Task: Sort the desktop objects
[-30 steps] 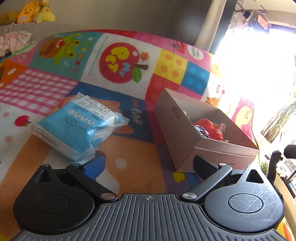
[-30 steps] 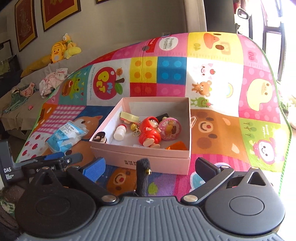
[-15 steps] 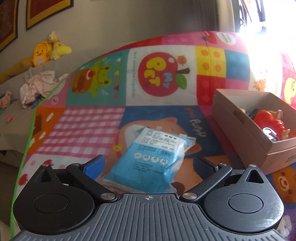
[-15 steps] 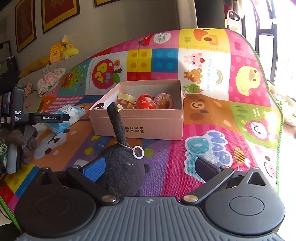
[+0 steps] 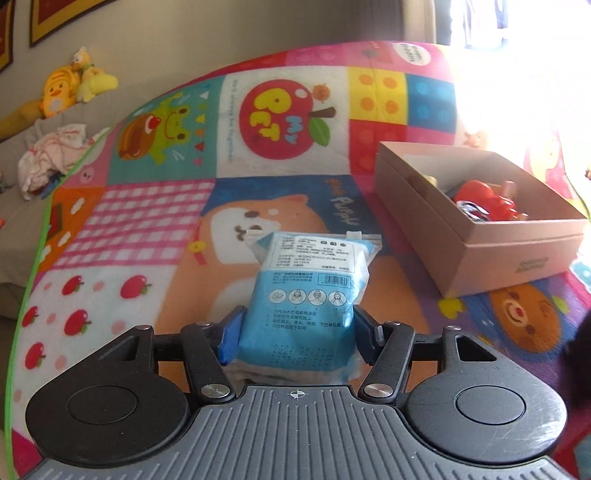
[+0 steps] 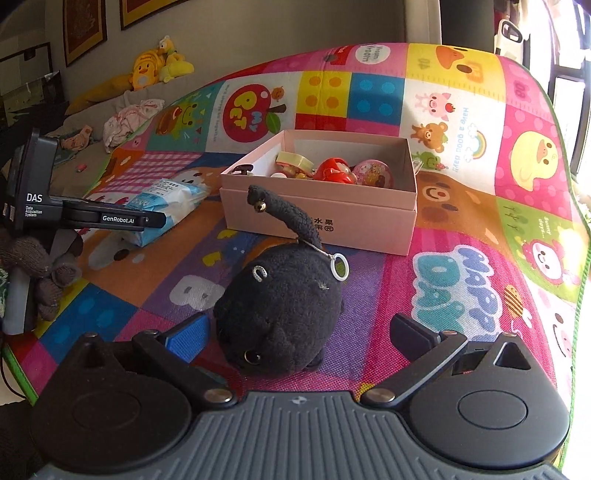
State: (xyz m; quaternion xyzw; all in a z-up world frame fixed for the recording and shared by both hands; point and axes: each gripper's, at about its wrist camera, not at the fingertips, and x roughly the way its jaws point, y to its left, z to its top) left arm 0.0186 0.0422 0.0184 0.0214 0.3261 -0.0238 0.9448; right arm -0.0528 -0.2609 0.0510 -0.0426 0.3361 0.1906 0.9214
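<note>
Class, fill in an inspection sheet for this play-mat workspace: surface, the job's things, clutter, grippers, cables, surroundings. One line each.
Surface: colourful cartoon mat, lying flat.
Job's things: blue packet on the mat left of the box; black plush in front of the box; open pink box holding small toys, a red figure among them.
Clutter: nothing seen on the mat beyond these.
Grippers: left hand-held gripper has just been closing, pads pressed on the packet's sides; right hand-held gripper open, plush between its fingers, untouched.
Cables: nothing seen.
Surroundings: yellow plush toys and crumpled clothes on a sofa, framed pictures above.
</note>
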